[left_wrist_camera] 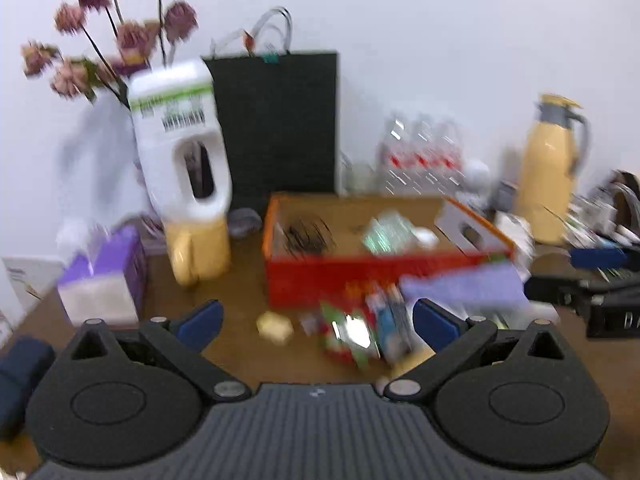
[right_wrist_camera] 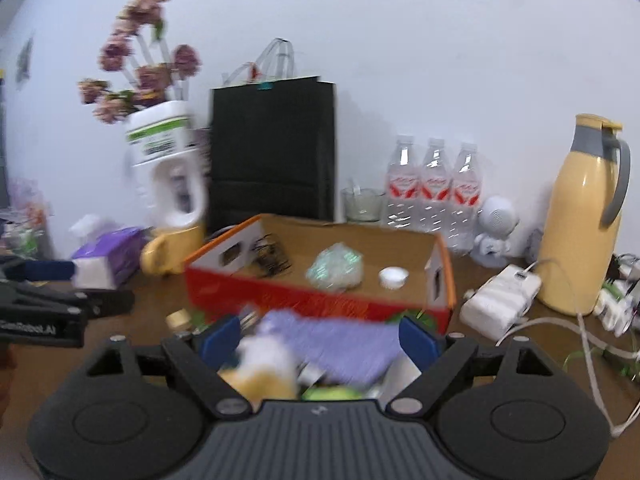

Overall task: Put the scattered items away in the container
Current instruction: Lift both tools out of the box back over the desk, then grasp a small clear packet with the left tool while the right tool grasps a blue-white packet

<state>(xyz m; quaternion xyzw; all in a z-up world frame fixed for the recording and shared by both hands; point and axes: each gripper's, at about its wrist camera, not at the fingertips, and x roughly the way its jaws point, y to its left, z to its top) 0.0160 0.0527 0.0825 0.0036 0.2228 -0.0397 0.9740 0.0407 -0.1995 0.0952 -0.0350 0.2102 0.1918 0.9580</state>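
Right wrist view: right gripper [right_wrist_camera: 316, 340] spread wide, empty, over a purple cloth [right_wrist_camera: 340, 344] lying before the red box [right_wrist_camera: 320, 300]; left gripper [left_wrist_camera: 316, 320] likewise released. Risk: blurred clutter crowds the cloth, so closing may snag neighbouring items.

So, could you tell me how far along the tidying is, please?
Done: a black clip, a clear packet and a white cap lie in the orange box. In hand: nothing; both claws, left and right, are open. Left: a purple cloth and small packets before the box.
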